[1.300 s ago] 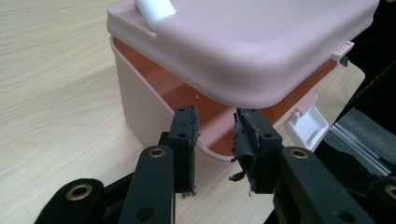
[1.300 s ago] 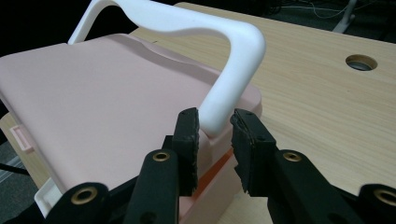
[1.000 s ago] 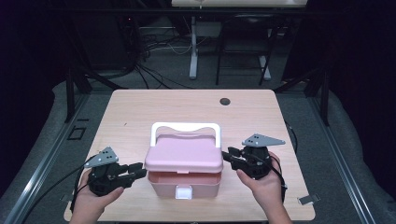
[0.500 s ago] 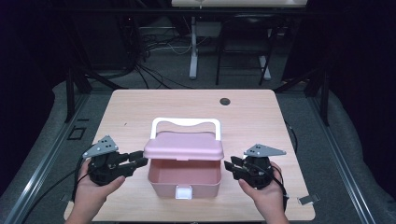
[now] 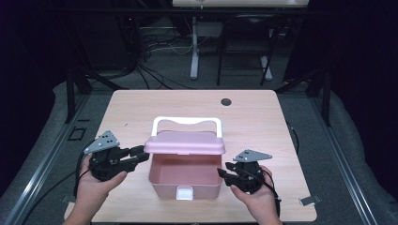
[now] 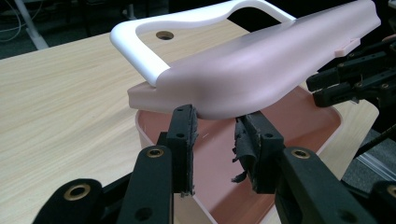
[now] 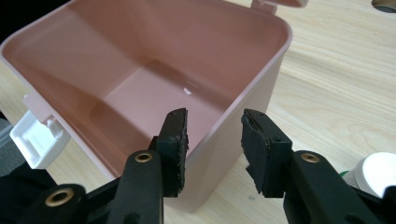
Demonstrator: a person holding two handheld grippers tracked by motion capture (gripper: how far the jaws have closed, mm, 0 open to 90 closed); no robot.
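Note:
A pink box (image 5: 164,180) stands at the table's near middle. Its lid (image 5: 185,143), with a white handle (image 5: 186,121), is tilted up and the inside looks empty (image 7: 140,88). My left gripper (image 5: 141,156) reaches in from the left. Its jaws are apart, and the lid's left edge (image 6: 261,70) rests on its fingertips (image 6: 184,116). My right gripper (image 5: 220,174) is at the box's right wall (image 7: 229,130) and straddles it. One pad is inside, one outside, neither pressing. Its jaws have just been opening. A white latch (image 5: 185,192) hangs on the front.
The light wood table (image 5: 131,112) has a dark round hole (image 5: 226,101) at the back. A white round thing (image 7: 378,172) lies just right of my right gripper. Dark floor, cables and desk legs lie beyond the table. My right gripper (image 6: 355,79) shows across the box.
The lid has gone from shut to raised, riding up on the left gripper. The right gripper has dropped from lid height to the box's right wall, and its jaws have spread.

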